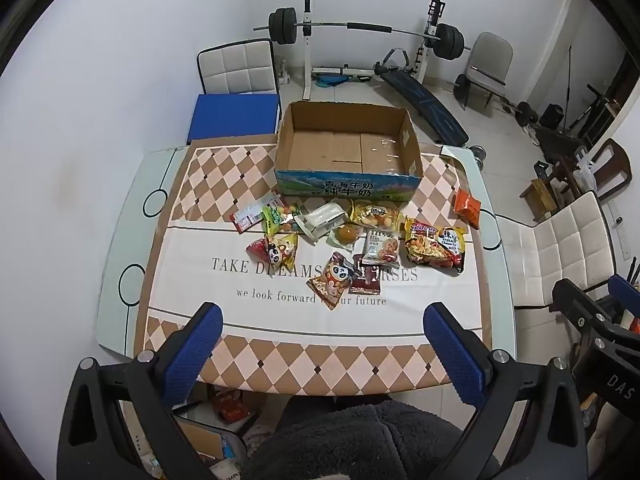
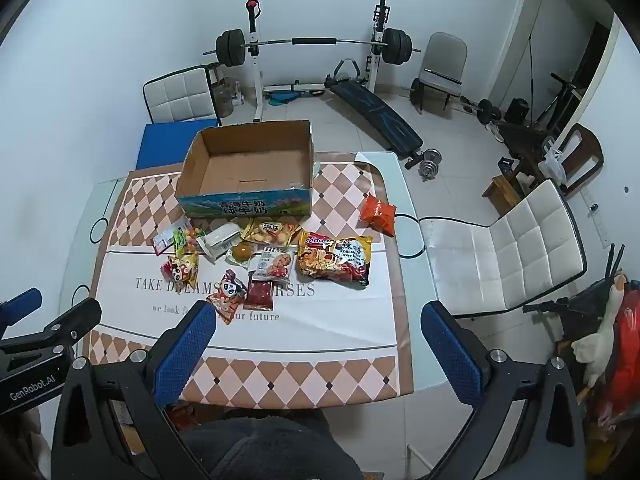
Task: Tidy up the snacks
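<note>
One empty box [image 1: 348,148], about twelve snack packets [image 1: 352,240] before it on the table [image 1: 120,240]; both grippers [image 1: 324,344] [image 2: 320,344] gape wide, holding nothing.

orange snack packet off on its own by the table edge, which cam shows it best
The right wrist view: the orange packet sits nearer the picture's middle, larger, its crinkled top visible. The left wrist view shows the same packet smaller and further right, apart from the other snacks.

My table [image 1: 120,264] carried a checked cloth [image 1: 192,184]; centre frame, a cardboard box [image 1: 348,184] and scattered snack packets [image 1: 436,248] lay on it.
</note>
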